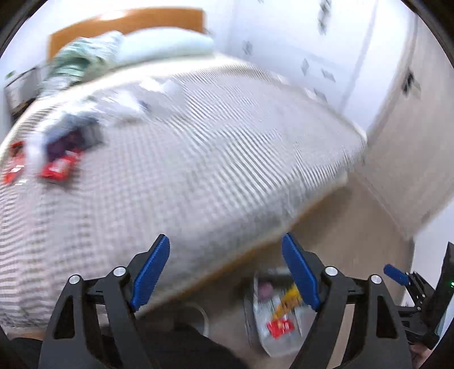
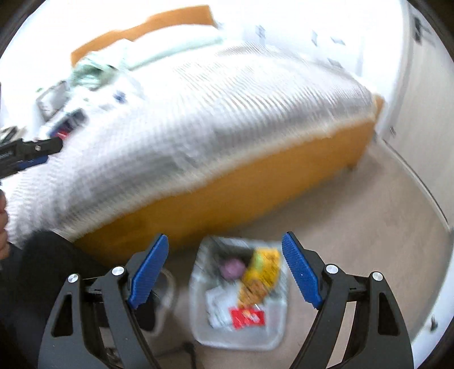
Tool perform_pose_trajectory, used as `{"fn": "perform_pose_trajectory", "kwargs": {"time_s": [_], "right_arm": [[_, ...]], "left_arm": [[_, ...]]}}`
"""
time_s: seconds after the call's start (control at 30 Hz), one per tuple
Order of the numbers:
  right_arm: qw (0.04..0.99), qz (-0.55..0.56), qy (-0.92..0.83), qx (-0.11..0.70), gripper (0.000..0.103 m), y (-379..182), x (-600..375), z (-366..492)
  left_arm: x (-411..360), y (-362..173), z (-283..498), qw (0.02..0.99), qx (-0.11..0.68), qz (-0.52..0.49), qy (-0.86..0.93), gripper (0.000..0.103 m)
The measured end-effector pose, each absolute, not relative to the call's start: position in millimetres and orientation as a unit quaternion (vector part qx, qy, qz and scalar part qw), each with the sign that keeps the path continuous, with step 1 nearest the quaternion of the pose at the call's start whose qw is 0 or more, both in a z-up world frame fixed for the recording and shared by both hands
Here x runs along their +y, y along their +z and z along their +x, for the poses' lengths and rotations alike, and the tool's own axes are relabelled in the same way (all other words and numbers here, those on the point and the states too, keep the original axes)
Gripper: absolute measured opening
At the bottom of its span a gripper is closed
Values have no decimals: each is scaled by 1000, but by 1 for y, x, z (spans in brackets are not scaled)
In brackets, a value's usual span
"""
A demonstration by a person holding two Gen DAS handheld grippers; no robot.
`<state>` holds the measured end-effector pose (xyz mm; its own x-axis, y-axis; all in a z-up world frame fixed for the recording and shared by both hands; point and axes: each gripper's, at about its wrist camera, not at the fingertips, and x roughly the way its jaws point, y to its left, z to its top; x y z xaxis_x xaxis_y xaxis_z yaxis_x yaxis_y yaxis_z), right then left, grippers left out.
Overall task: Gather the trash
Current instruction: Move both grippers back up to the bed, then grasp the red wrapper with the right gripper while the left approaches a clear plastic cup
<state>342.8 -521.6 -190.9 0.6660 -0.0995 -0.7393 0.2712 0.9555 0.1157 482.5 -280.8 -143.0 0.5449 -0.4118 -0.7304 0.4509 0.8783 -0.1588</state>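
A bed [image 2: 198,119] with a grey-and-white checked cover fills most of both blurred views, its orange wooden frame showing along the near side and a matching headboard [image 1: 127,22] at the far end. Pale wardrobe doors [image 1: 411,142] stand beyond the foot of the bed, and light wood-look flooring [image 2: 354,213] runs beside it. At the head of the bed lie a pale pillow [image 1: 167,45] and a crumpled green patterned cloth [image 1: 82,56]. On the floor beside the bed sits a clear plastic bin [image 2: 198,326] (seen from above), already holding a yellow packet [image 2: 261,275], a red wrapper [image 2: 247,318], white paper and something purple. More trash is left on the cover near the pillow end: a loose heap [image 1: 71,133] of white paper, dark packaging and 2 red wrappers [image 1: 58,167]. The left gripper [image 1: 225,272] hangs over the bed's edge with its blue-padded jaws spread wide and nothing between them. The right gripper [image 2: 225,269] hangs above the bin, its jaws equally wide apart and empty. Each gripper's tip also shows at the edge of the other's view.
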Motion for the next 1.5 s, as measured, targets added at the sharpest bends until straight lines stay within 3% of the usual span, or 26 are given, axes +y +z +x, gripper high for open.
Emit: {"fn": "perform_pose_trajectory", "kwargs": {"time_s": [0.27, 0.6, 0.83, 1.0, 1.07, 1.1, 1.13, 1.3, 1.37, 1.43, 1.5], "right_arm": [[941, 74, -6, 331, 79, -122, -418, 417], [927, 128, 82, 343, 79, -121, -303, 541], [905, 203, 102, 360, 79, -143, -258, 619], [880, 255, 105, 386, 79, -171, -253, 670], [871, 262, 115, 399, 70, -181, -250, 682], [867, 265, 123, 404, 59, -185, -248, 685], [859, 273, 134, 412, 52, -191, -246, 689], [864, 244, 128, 422, 28, -193, -236, 693], [869, 232, 117, 422, 16, -194, -236, 695], [869, 242, 113, 416, 5, -193, -242, 692], [871, 254, 121, 403, 4, -190, -248, 687]], "left_arm": [[-112, -107, 535, 932, 321, -94, -140, 88], [74, -180, 592, 872, 338, -350, -50, 87], [89, -179, 630, 862, 309, -388, -108, 87], [82, -184, 673, 859, 338, -364, -125, 86], [82, -190, 689, 851, 362, -361, -118, 79], [82, -194, 696, 842, 369, -374, -124, 77], [83, -196, 703, 833, 376, -385, -127, 68], [76, -211, 733, 803, 400, -418, -147, 47], [70, -212, 739, 799, 398, -423, -156, 33], [60, -213, 746, 796, 404, -421, -162, 3], [50, -213, 747, 797, 414, -409, -161, 2]]}}
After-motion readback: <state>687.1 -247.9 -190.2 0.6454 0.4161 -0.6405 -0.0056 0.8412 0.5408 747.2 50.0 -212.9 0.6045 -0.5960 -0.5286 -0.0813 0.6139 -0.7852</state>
